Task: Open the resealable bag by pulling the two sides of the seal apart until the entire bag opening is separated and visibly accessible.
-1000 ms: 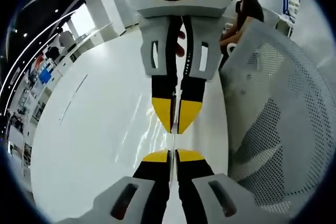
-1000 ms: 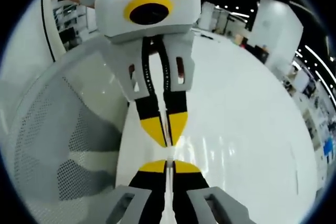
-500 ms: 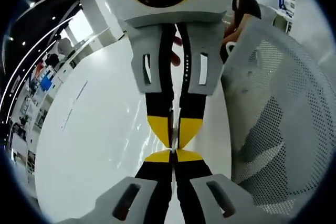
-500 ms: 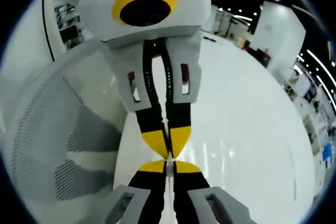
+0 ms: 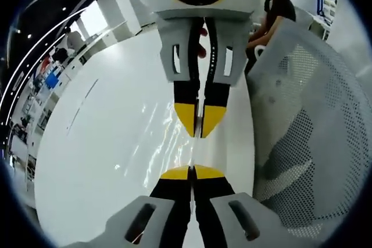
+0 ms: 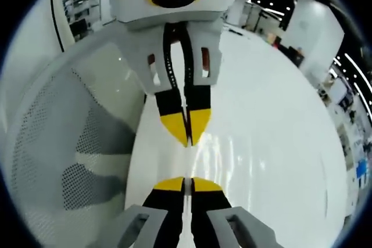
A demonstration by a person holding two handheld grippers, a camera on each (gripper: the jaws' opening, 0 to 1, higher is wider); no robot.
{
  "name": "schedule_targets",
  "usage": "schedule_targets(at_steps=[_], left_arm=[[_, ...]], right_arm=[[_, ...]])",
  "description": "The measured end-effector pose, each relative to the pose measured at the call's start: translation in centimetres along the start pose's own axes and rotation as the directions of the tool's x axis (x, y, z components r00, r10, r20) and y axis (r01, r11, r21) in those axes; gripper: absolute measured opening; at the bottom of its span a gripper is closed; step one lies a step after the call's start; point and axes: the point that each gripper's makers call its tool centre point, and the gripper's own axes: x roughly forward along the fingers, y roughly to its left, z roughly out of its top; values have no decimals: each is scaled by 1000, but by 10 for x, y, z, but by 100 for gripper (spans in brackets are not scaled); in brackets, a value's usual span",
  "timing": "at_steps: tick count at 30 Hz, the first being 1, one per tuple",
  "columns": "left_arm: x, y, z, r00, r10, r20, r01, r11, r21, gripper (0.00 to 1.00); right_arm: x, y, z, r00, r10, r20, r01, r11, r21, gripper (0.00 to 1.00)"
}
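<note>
Left claw (image 5: pixel 192 172) and right claw (image 6: pixel 187 183) faced tip to tip above the white tabletop (image 5: pixel 104 143), each pressed together, pinching the clear resealable bag (image 5: pixel 195 149) stretched between them. Mesh chair (image 5: pixel 302 126) stood beside the tabletop.

Two light grey plastic handheld grippers, left gripper (image 5: pixel 191 171) and right gripper (image 6: pixel 187 180), each with black jaws ending in yellow tips and slotted grey side plates.

no text, label, brand or number can be read in either view; the blue sign (image 5: pixel 327 1) far behind the mesh chair is too small to read.
</note>
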Motion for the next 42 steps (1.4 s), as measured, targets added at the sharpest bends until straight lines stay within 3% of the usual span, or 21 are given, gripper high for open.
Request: schedule_targets(at_steps=[10, 13, 16, 18, 21, 28, 34, 42], left_arm=[[-4, 3, -6, 1000, 0, -1, 0, 999, -32, 0], [-2, 6, -4, 1000, -2, 13, 3, 997, -78, 0], [-2, 5, -3, 1000, -2, 6, 3, 998, -67, 0], [-1, 2, -4, 1000, -6, 4, 6, 999, -51, 0], [0, 1, -2, 1000, -6, 25, 7, 997, -71, 0], [1, -1, -2, 1000, 4, 30, -3, 999, -41, 0], [3, -3, 3, 999, 8, 44, -9, 1000, 24, 0], [2, -2, 6, 999, 16, 49, -19, 997, 69, 0]], right_arm=[[-19, -3, -33, 998, -33, -57, 33, 999, -3, 0], [-20, -4, -33, 998, -45, -46, 45, 999, 3, 0], [-20, -6, -34, 997, -52, -57, 52, 999, -2, 0], [-19, 3, -35, 998, -4, -62, 6, 999, 40, 0], [-20, 1, -36, 997, -21, -70, 22, 1000, 8, 0], [-26, 4, -25, 1000, 30, -6, -29, 989, 146, 5], [-33, -7, -6, 998, 11, 69, -23, 985, 171, 5], [-23, -12, 0, 997, 7, 75, -21, 983, 182, 4]])
